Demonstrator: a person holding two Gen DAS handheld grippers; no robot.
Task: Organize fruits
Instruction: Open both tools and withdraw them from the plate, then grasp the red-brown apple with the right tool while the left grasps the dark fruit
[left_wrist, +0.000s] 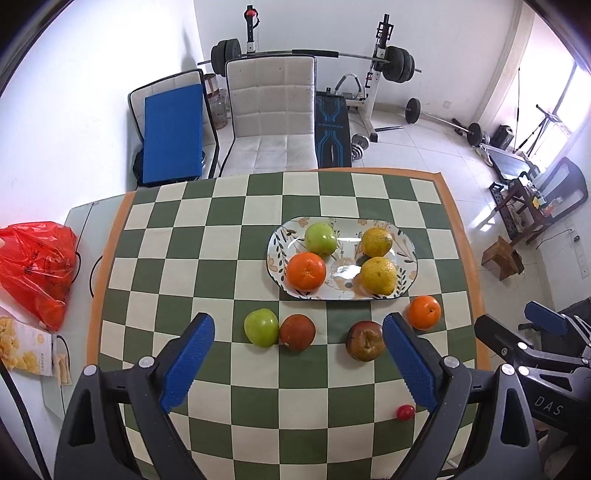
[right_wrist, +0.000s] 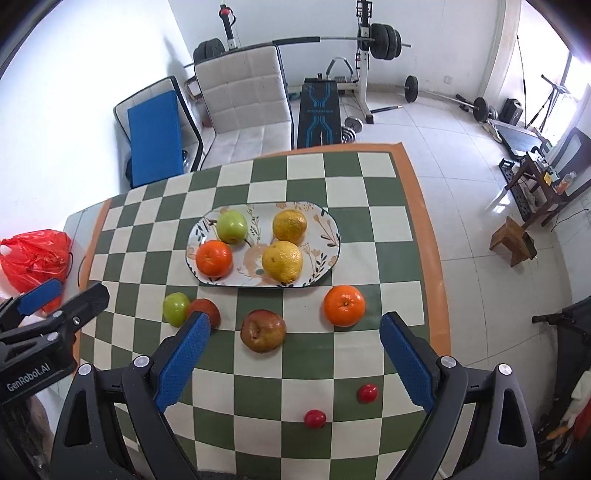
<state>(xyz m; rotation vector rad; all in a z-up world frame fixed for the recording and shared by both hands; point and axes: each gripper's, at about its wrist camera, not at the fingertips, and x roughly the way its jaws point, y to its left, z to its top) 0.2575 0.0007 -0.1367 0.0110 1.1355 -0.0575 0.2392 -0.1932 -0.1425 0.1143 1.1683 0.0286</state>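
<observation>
Fruit sorting stands roughly half done: a green apple, an orange and two lemons sit on the plate, while another apple, a red fruit, a brownish pear, a second orange and two cherry tomatoes lie loose on the checked cloth nearer the camera. Both the left gripper and right gripper hang above the cloth with jaws spread wide, holding nothing.
</observation>
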